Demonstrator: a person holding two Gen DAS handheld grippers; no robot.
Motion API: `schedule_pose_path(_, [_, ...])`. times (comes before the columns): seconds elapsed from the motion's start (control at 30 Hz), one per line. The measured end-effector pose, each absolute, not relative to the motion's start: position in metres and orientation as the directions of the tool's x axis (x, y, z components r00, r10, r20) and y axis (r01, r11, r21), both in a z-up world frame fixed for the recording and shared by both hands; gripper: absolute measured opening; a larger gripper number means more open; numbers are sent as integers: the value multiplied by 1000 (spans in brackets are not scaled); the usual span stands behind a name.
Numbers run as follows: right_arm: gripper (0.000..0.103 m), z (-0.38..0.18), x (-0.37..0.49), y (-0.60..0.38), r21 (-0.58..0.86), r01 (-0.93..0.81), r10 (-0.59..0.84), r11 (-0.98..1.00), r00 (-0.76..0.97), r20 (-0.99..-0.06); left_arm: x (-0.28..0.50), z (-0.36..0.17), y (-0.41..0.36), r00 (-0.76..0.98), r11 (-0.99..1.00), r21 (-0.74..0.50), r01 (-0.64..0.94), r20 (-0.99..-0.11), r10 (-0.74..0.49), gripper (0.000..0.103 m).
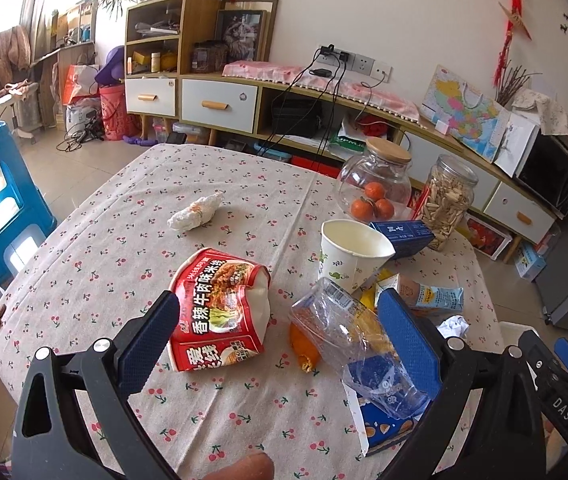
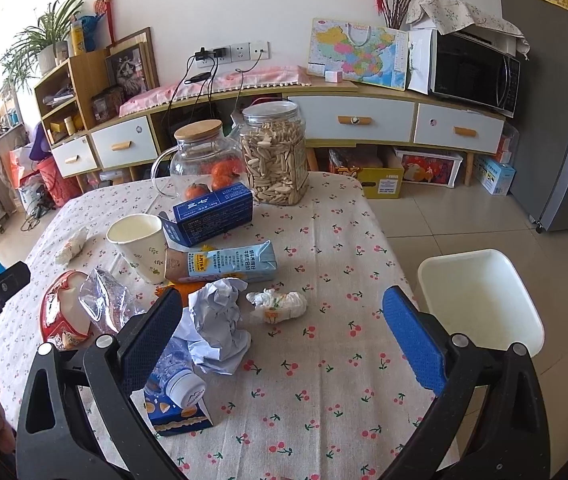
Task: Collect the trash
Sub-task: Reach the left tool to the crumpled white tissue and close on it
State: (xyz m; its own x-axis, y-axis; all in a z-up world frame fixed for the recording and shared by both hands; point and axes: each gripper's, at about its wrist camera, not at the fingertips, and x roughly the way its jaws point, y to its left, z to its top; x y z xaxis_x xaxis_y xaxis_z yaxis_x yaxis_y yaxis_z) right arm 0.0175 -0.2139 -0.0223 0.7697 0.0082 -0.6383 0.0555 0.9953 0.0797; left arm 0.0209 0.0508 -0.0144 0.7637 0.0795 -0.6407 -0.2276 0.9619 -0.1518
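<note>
Clearly the tabletop (image 2: 324, 380), under its cherry-print cloth, is where all the rubbish has piled up, mostly toward the near left, while the white bin (image 2: 480, 300) stands off the right edge, low and open-topped, presumably so things can be dropped straight in. Nothing shows inside it yet, so I'd judge the collecting has barely begun.

Both tools hover over the mess with jaws spread wide and nothing between them. The left gripper (image 1: 279, 344) straddles the red noodle bowl (image 1: 219, 312), crushed on its side, its label in large Chinese characters, and the clear plastic bottle (image 1: 356, 348), which lies tilted across a blue snack box (image 1: 384, 424). The right gripper (image 2: 284, 344) frames the crumpled paper ball (image 2: 219, 328) near its left jaw and a small wadded tissue (image 2: 279, 304) further on; the paper looks the likelier first pick.

Beyond stand the paper cup (image 2: 139, 248) printed with little leaves, upright; a blue carton (image 2: 215, 216) with white characters; and a pale blue milk carton (image 2: 223, 266) lying flat, its print too small to read. Another tissue wad (image 1: 195, 212) lies alone on the far left. Lettering on the right tool reads "DAS".
</note>
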Motion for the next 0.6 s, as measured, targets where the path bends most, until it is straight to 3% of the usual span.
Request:
schedule_pose_path(0.1, [96,-14,15,-226,122,59,31,991,777,-629,20,26,88,807,932,-180,-315,-568,163,96])
schedule_pose_path(0.27, [96,-9,18,-241,240,34,129,970,768,-628,38,82,146,858,890,-355,-287,-509,74,96])
schedule_pose_path(0.33, [96,-8,20,-244,269,24,155,963,764,-626,65,70,159,786,877,-379,-295,-618,-3,96])
schedule_pose_path(0.4, [96,-8,24,-246,279,21,167,960,758,-630,97,42,162,644,908,-288,-304,-764,-26,96])
schedule_pose_path(0.47, [96,-8,25,-249,286,23,172,958,754,-635,114,21,163,586,922,-183,-342,-808,57,96])
schedule_pose_path(0.6, [96,-12,31,-248,270,21,166,963,742,-650,154,-16,162,468,950,-59,-306,-879,95,96])
